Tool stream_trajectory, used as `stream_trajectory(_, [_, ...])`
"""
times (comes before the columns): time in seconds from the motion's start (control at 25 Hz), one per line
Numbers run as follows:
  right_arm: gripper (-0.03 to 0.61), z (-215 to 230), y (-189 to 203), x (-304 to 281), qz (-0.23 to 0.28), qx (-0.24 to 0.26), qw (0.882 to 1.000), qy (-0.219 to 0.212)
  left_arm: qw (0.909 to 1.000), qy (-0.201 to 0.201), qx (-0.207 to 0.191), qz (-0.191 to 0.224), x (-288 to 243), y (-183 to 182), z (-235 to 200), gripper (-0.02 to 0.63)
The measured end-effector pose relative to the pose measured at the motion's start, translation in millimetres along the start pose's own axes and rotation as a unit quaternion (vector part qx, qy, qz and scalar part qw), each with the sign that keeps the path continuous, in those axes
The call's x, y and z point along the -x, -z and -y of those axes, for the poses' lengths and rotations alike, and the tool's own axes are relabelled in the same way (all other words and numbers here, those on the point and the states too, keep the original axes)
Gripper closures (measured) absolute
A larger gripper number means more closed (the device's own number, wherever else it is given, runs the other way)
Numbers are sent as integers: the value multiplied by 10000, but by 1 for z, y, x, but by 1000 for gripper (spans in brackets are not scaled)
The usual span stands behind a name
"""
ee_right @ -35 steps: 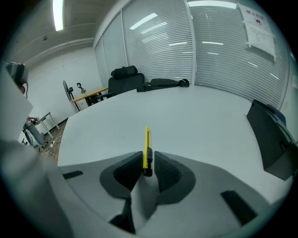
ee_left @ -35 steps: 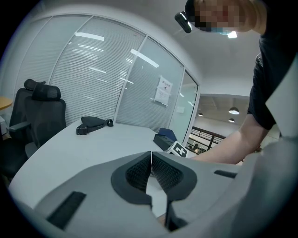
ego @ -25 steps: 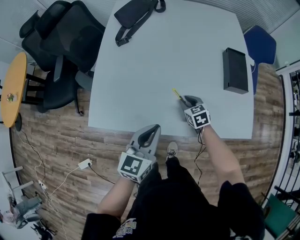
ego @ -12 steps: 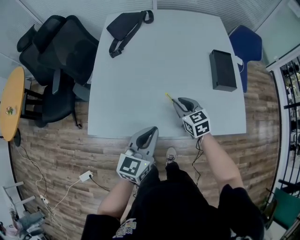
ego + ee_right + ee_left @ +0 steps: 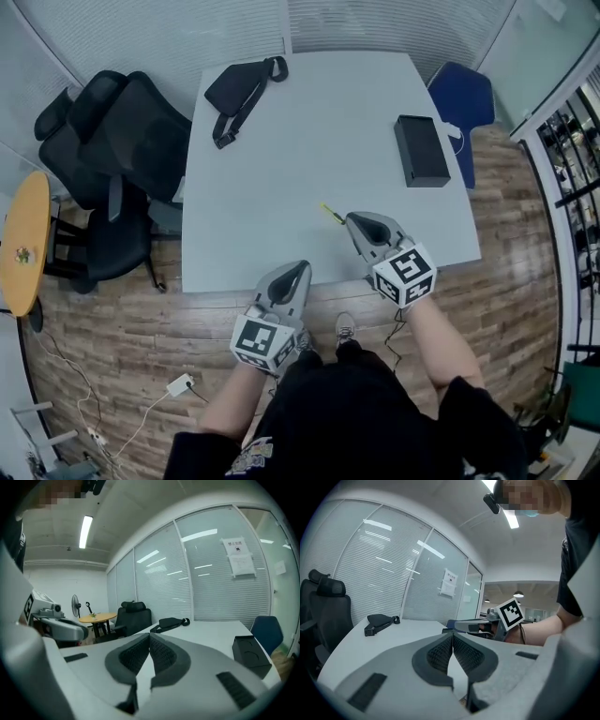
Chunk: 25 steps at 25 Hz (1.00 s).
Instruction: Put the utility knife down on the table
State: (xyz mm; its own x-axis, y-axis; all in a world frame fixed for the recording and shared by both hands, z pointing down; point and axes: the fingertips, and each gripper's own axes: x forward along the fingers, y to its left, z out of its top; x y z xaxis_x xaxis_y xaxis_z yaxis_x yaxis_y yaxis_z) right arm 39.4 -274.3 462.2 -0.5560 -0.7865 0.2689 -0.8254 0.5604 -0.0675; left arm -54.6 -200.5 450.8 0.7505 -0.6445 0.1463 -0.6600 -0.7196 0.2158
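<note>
Right gripper just closed empty, my left gripper is closed empty too; utility knife seems light, stiff, best taken mid-handle.

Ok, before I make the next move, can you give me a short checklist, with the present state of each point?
1. Utility knife lies on the white table: ok.
2. Right gripper is free of the knife: ok. Its jaws have just been closing and now stand together, with nothing between them.
3. Left gripper is empty, jaws together: ok.
4. Knife lies in from the table's near edge: ok.
5. Blade is drawn in: cannot tell, too small.
6. Black box and black bag lie apart from the knife: ok.
</note>
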Motion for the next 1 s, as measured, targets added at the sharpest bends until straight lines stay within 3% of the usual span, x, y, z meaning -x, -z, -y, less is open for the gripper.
stream_trajectory(0.4, [575, -51, -75, 69, 937, 293, 9949, 217, 9972, 467, -331, 477, 32, -55, 18, 607])
stream_trajectory(0.72, [575, -66, -56, 96, 879, 87, 9943, 599, 9962, 792, -291, 196, 37, -38, 26, 607])
stream_trajectory(1.0, [575, -72, -39, 119, 815, -40, 9954, 512, 9969, 709, -316, 118, 44, -25, 53, 607])
